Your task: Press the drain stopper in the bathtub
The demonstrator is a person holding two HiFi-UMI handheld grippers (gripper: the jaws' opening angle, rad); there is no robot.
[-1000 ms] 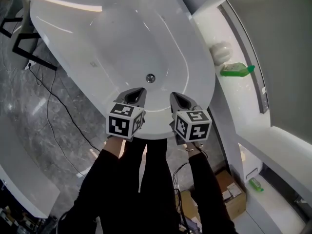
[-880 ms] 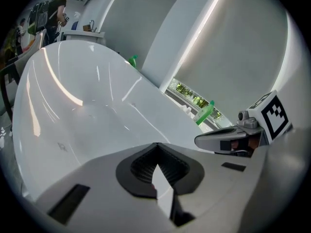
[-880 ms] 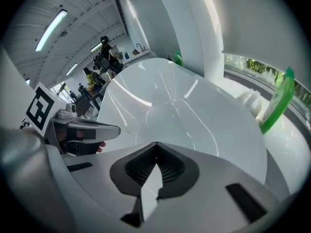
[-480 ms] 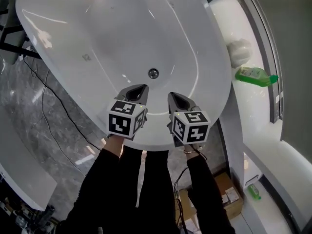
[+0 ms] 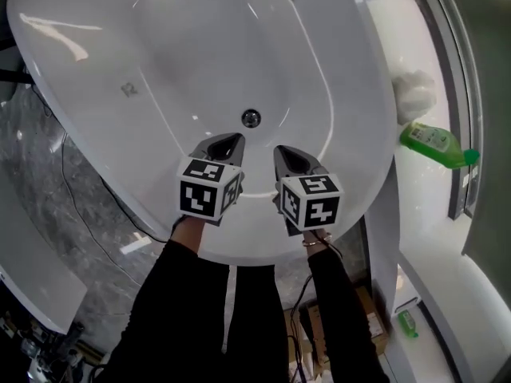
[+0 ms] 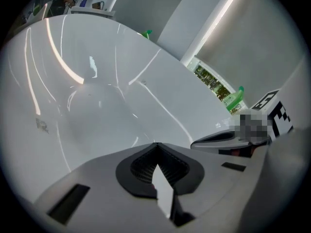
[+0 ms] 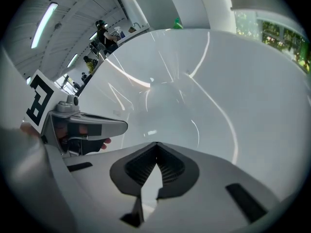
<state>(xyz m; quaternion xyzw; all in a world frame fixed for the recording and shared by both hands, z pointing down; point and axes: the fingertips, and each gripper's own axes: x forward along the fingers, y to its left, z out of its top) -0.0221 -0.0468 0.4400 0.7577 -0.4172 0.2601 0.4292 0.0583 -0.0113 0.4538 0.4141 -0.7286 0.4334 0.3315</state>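
Low in the bathtub: drain stopper | ahead, between left gripper and right gripper, left looks nearer | both fingers clenched, empty

Your head camera looks steeply down onto the bathtub, with the left tongs and right tongs over its near rim. Each tongs camera rides just behind its own jaws, low and close, facing along the white basin. All three views share that basin, and each tongs view catches the other tongs to one side.
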